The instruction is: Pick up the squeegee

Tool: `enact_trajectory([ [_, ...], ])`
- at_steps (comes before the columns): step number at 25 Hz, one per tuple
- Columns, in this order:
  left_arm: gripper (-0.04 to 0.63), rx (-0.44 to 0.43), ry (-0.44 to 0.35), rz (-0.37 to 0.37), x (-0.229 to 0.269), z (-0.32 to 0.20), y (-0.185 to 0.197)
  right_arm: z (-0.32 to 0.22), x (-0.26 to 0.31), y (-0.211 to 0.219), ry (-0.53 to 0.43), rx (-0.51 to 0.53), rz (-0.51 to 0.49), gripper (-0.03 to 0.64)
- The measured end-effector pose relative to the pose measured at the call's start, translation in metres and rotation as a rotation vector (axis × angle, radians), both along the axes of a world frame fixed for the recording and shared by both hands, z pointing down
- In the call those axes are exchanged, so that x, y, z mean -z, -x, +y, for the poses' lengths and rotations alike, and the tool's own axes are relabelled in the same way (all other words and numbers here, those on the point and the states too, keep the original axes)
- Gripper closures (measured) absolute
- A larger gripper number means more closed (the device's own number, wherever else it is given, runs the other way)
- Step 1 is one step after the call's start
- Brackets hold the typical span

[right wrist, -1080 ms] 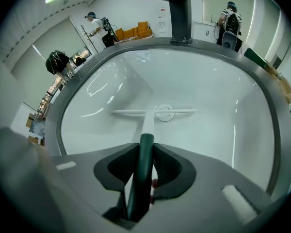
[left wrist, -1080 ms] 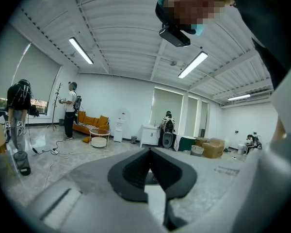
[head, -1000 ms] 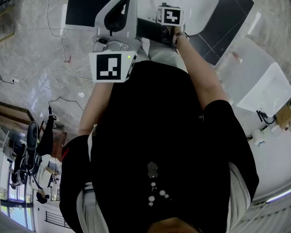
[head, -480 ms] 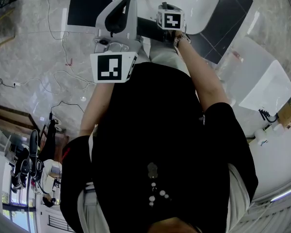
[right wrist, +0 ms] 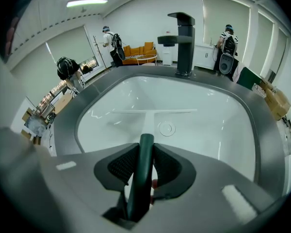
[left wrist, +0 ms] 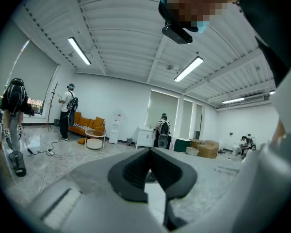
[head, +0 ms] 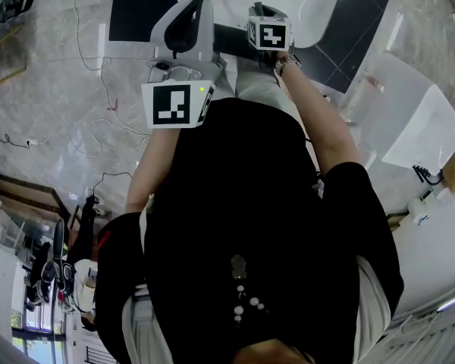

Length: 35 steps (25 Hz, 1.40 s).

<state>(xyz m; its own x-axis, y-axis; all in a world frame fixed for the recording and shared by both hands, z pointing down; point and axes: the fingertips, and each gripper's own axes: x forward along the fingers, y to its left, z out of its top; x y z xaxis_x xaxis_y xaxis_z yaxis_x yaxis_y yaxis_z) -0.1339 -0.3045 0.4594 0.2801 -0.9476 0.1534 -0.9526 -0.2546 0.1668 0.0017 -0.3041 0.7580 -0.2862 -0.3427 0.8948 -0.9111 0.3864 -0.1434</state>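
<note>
Starting at the near end, the squeegee (right wrist: 141,178) is gripped by its dark handle between the ribbed pads of the right gripper (right wrist: 145,149), whose jaws are pressed against the handle from both sides. From the handle, a pale shaft is carried forward to a long thin blade (right wrist: 153,111), which is set crosswise over the white sink basin (right wrist: 218,130), near the round drain (right wrist: 167,128); whether the blade is touching the basin cannot be determined. The basin is bordered by a grey countertop (right wrist: 271,149), and a black faucet (right wrist: 184,38) is mounted upright at its far rim. The left gripper (left wrist: 149,150) is held to the left of the right one and is aimed out across the room; its jaws are brought together at the tips and nothing is held between them. Farther off, an orange sofa (left wrist: 85,125) is placed against the far wall, and several people are seen standing.
</note>
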Motion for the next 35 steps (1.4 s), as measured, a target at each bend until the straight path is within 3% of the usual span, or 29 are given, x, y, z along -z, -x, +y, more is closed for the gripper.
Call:
enact_trajectory([
  [11,0.594,-0.024,-0.028,0.006,0.012,0.032,0.003,0.026,0.043,0.02,-0.103,0.009,-0.069,0.52],
  [21,0.594,-0.028,-0.059,-0.004,0.022,0.065,0.015,0.053,0.093,0.029,-0.22,-0.055,-0.124,0.52],
  [35,0.594,-0.053,-0.134,-0.031,0.06,0.093,0.025,0.05,0.22,0.046,-0.495,-0.064,-0.231,0.52],
])
